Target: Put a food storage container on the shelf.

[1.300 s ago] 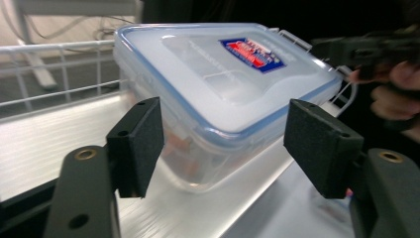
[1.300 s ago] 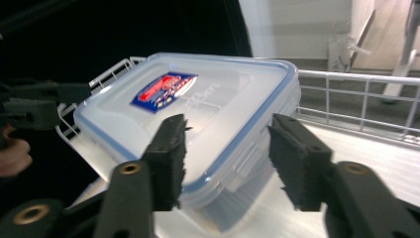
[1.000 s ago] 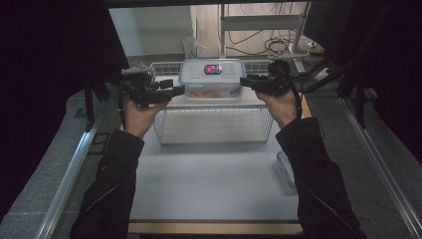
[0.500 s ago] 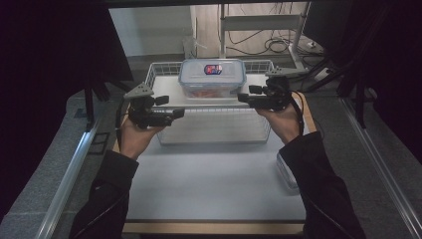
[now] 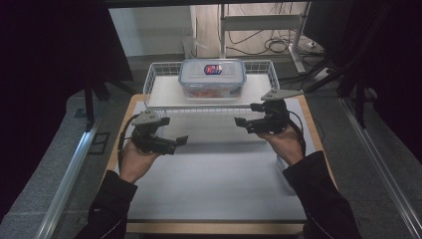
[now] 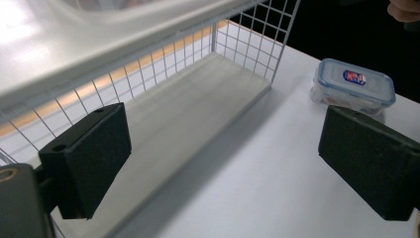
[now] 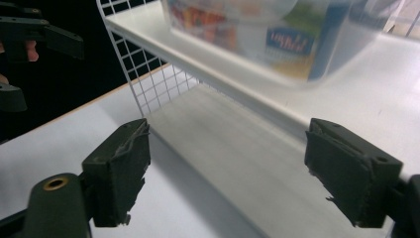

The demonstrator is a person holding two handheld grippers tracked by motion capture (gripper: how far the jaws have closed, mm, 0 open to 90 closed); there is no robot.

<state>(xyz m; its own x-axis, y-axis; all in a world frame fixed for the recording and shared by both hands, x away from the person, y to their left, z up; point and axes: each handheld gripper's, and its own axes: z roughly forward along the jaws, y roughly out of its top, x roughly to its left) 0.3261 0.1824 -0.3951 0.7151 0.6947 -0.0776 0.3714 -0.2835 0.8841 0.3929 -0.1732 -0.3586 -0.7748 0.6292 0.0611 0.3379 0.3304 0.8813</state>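
Having let go, you now hold both grippers below and in front of the rack (image 5: pixel 158 82), and the box (image 5: pixel 212 75) sits alone on the rack's top shelf, near the middle and close to the front edge. Your left gripper (image 5: pixel 182 141) has just been opening and its jaws stand spread with nothing between them; the same goes for your right gripper (image 5: pixel 239 121) — jaws apart, only bare shelf and table beyond. The main risk, as I judge it, is the rack itself: your right gripper hangs just below its front rim, so an upward or forward move could catch the wire and jolt the shelf. A knock like that might slide the box toward the front edge, where there is little margin. A second box (image 6: pixel 354 85) lies on the table (image 5: pixel 214 189) beside the rack's right end, near your right forearm; sweeping that arm sideways could push it off. If you reach for it next, come at it wide — a jaw clipping the lid's edge would skid it rather than grip it.
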